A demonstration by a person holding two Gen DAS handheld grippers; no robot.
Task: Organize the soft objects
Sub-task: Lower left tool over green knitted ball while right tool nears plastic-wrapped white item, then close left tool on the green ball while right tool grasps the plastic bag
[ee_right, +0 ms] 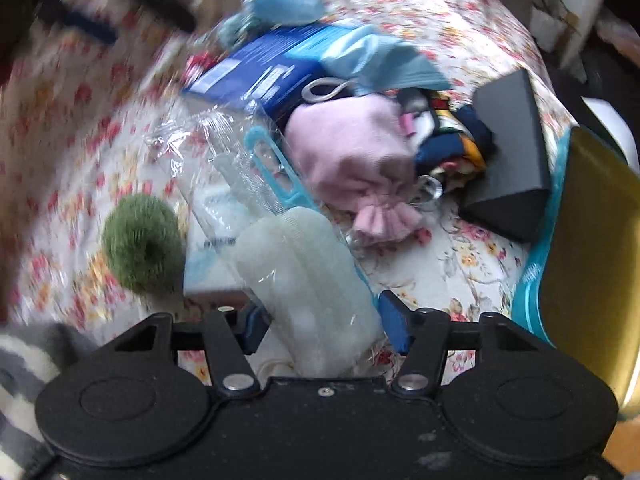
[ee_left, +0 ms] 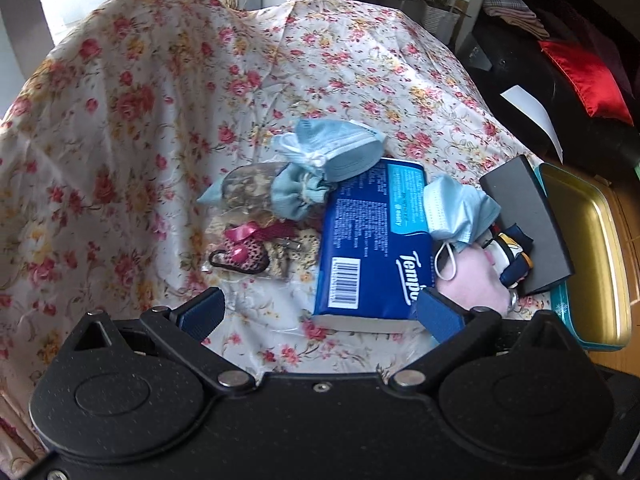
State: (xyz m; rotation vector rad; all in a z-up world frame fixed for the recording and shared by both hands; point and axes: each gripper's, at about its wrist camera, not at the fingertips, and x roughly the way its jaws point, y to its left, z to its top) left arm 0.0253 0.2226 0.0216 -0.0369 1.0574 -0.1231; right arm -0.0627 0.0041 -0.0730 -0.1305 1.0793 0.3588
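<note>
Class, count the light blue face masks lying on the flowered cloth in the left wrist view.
2. One face mask lies bunched behind the blue tissue pack, at its far end. The other face mask lies at the pack's right edge, above the pink cloth. More may be hidden in the pile.

The left wrist view looks steeply down over its own fingers (ee_left: 200,314) from the near edge of the floral-clothed desk (ee_left: 120,120), close above the blue tissue pack (ee_left: 372,240). The right wrist view, blurred, also tilts down, nearer still and further toward the gold tin (ee_right: 592,248). Both share the tissue pack (ee_right: 256,76), the pink cloth bundle (ee_left: 472,280) (ee_right: 352,152), the black box (ee_left: 528,224) (ee_right: 512,152) and the tin (ee_left: 588,256).
</note>
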